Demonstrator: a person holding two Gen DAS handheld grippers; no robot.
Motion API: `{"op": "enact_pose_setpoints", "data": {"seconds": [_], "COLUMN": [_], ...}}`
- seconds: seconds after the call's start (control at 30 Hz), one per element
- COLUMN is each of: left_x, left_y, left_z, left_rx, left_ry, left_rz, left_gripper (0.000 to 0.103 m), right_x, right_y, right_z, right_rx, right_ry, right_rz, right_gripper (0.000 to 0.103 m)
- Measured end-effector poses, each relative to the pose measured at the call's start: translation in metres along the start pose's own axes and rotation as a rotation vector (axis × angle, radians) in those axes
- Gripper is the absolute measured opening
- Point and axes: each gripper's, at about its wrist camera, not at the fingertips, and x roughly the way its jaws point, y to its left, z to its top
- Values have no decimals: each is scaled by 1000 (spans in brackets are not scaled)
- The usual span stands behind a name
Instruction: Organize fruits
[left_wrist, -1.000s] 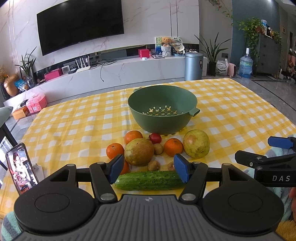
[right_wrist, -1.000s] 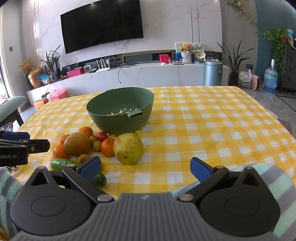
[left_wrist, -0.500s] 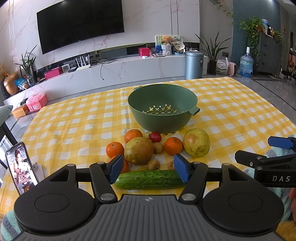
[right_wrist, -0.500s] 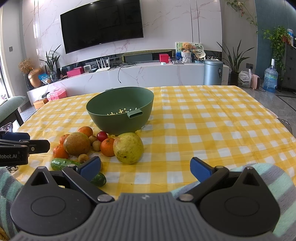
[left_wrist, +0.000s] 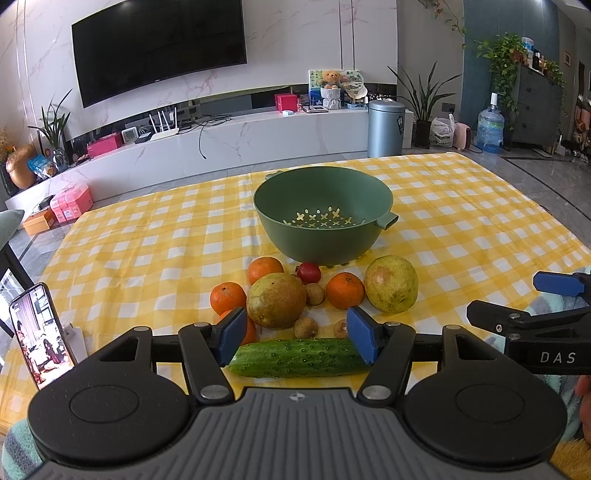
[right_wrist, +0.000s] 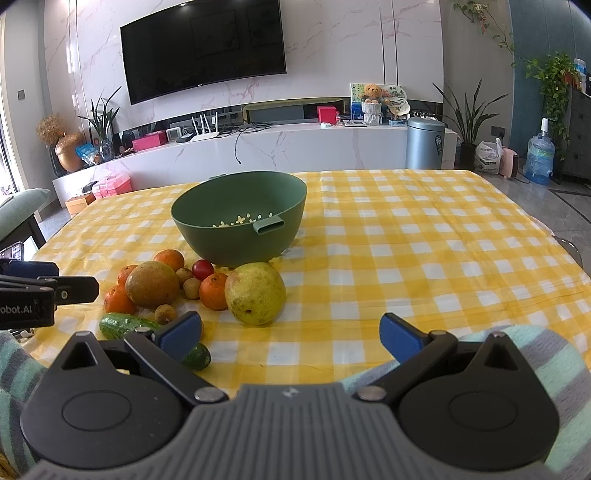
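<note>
Left wrist view: left claw (left_wrist: 297, 334) released, hovering over the cucumber (left_wrist: 299, 357); right claw (right_wrist: 291, 332) released too, gripping nothing. Fruit sits clustered on the surface before the empty green bowl (left_wrist: 325, 236). Best bet: take the near pear (left_wrist: 276, 300) squarely, pads across its widest part.

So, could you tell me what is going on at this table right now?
A person holds a gripper in each hand over a pile of fruit on the yellow checked tablecloth. The left gripper is open near the cucumber, and the right gripper is open and empty. The green bowl holds nothing yet, so sorting has not begun.
</note>
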Motion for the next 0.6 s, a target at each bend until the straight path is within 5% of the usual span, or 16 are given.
{"op": "enact_pose_setpoints", "data": {"seconds": [0.17,0.37,0.6], "left_x": [0,5,18], "left_y": [0,-3,13], "left_z": [0,6,14], "left_rx": [0,43,-3], "left_ry": [-17,60,69], "left_rz": [2,8,-50], "left_gripper": [73,73,68], "right_x": [1,4,17], "right_y": [-3,0,0], "right_z": [-3,0,7], "right_rx": [-3,-13,5], "right_ry": [4,23,27], "right_rz": [-3,-8,64], "right_gripper": [99,99,94]}}
